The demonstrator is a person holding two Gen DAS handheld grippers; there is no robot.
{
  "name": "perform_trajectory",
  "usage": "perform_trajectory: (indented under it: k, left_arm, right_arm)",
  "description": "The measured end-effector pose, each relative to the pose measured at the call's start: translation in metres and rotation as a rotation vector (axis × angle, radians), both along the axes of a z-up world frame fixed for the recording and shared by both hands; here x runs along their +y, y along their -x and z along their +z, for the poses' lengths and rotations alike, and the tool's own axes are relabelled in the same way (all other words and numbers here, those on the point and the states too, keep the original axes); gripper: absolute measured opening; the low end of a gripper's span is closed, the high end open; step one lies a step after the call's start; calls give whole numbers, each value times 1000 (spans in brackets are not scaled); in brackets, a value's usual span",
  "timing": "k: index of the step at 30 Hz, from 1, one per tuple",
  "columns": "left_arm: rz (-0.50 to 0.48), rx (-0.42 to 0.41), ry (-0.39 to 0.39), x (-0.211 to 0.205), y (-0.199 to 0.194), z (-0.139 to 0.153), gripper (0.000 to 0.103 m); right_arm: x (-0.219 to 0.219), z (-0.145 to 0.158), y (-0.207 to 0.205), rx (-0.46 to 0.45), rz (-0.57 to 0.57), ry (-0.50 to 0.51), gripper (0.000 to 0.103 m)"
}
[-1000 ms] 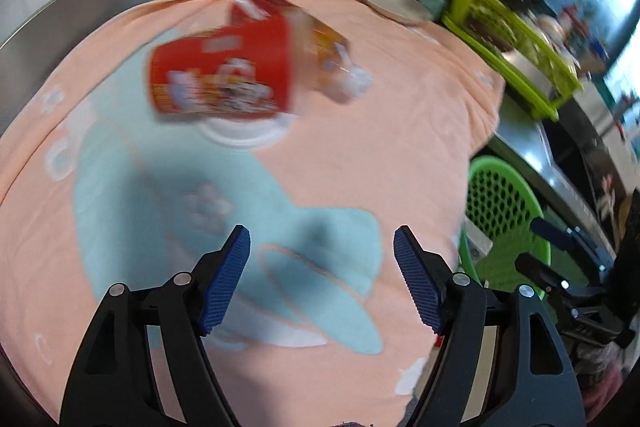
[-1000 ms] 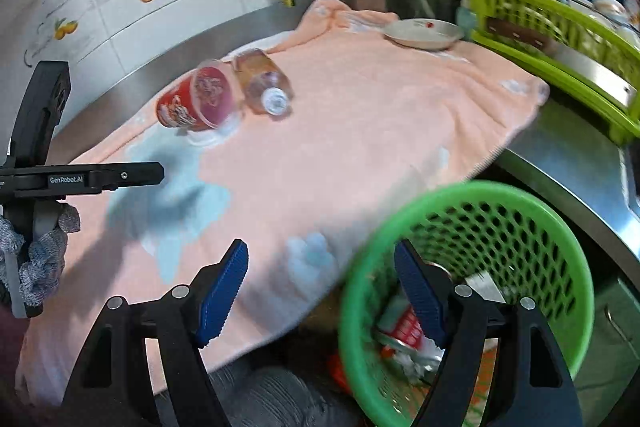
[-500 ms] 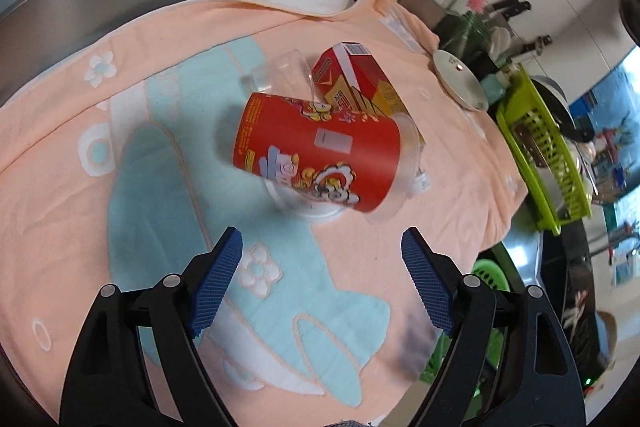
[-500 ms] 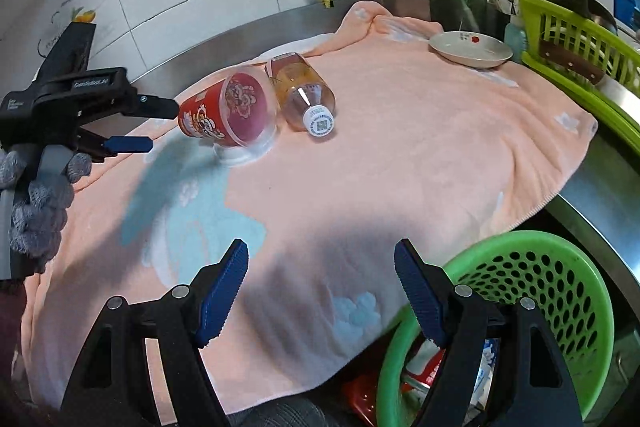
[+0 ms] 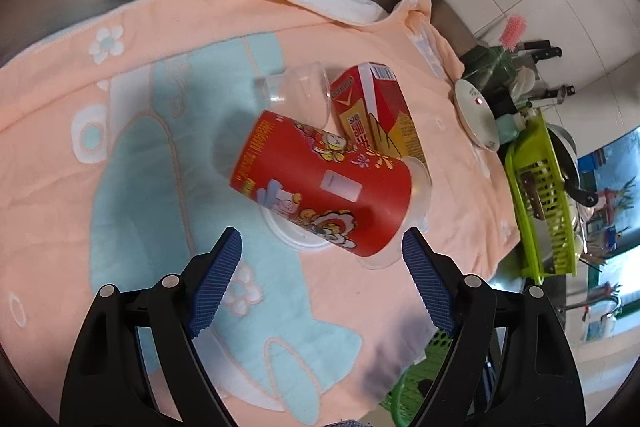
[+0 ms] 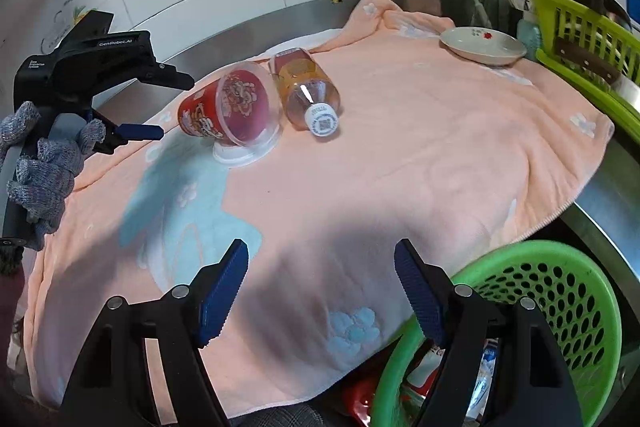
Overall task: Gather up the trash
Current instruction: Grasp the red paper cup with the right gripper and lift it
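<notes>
A red printed cup (image 5: 324,191) lies on its side on the peach towel (image 5: 120,187), over a white lid (image 5: 296,239). A plastic bottle with a red and yellow label (image 5: 380,115) lies right behind it, and a small clear cup (image 5: 300,91) lies beside both. My left gripper (image 5: 320,279) is open and empty, just in front of the red cup. In the right wrist view the red cup (image 6: 228,111) and bottle (image 6: 308,91) lie at the far left, with the left gripper (image 6: 148,107) beside them. My right gripper (image 6: 320,287) is open and empty over the towel's near edge.
A green perforated basket (image 6: 560,307) with trash in it sits below the counter edge at right. A white dish (image 6: 484,47) rests on the towel's far right. A green dish rack (image 6: 580,31) and knives stand beyond it. A tiled wall with pipes is behind.
My left gripper has moved closer to the red cup, which now fills more of its view. My right gripper has moved away from the basket, over the towel.
</notes>
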State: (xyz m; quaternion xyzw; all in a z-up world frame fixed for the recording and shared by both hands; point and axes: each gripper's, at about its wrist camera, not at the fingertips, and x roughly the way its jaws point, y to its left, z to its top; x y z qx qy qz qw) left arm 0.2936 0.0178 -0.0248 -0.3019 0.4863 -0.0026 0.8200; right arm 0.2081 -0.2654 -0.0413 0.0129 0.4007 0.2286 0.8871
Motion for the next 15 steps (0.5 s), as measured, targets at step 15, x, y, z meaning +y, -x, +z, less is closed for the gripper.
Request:
perform_trajectory:
  k: [15]
  left_arm:
    - [26, -10, -130, 66, 35, 7, 82]
  right_arm:
    - [88, 50, -66, -75, 327, 141, 74]
